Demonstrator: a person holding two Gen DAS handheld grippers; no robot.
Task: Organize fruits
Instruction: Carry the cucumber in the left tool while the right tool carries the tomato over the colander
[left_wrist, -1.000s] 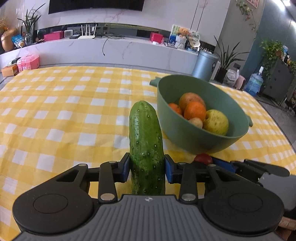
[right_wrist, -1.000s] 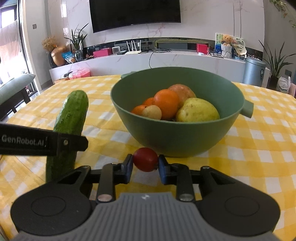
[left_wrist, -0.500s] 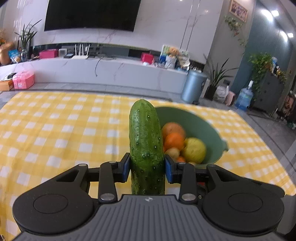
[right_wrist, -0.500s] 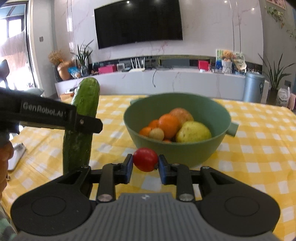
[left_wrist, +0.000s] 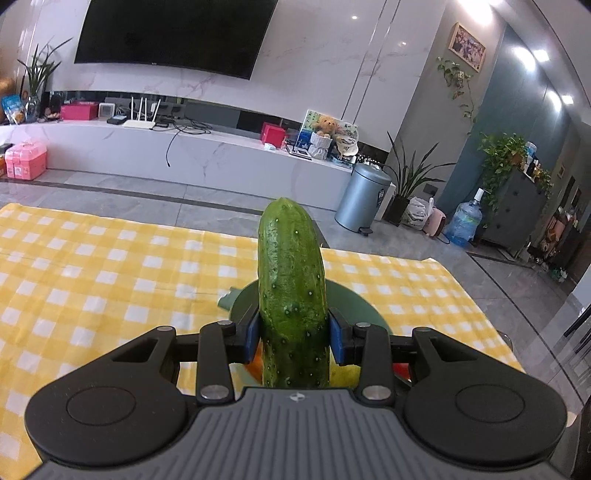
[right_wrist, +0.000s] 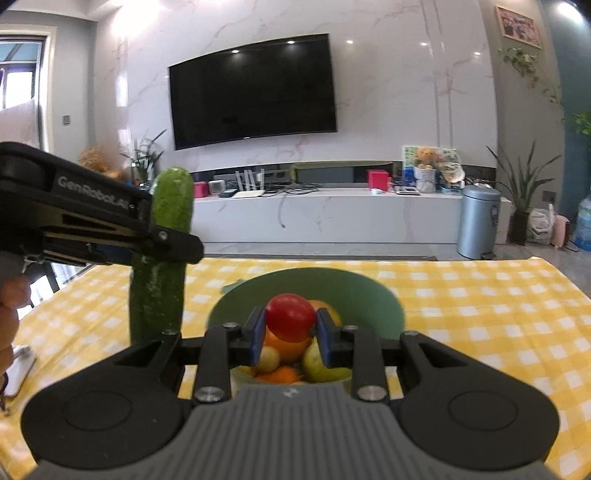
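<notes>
Two tools here, one per hand, and each is clamped on one thing. Left tool (left_wrist: 293, 334) is pinching one cucumber (left_wrist: 291, 291) near its lower half, long axis straight up and down, rounded tip pointing at the ceiling; it's held up over the near rim of the green bowl (left_wrist: 354, 304). From the right wrist view the same cucumber (right_wrist: 162, 258) stands upright at the left, just beside the bowl (right_wrist: 362, 295), with the left tool's finger across it. Right tool (right_wrist: 290, 334) has one red tomato (right_wrist: 290, 316) squeezed between its blue pads, hovering above the bowl. One bowl total, sitting on the yellow checked desk (right_wrist: 480, 314). Inside I can count two oranges, one yellowish pear-looking fruit (right_wrist: 319, 365) and one small pale round one, though the tool hides part of the pile.
</notes>
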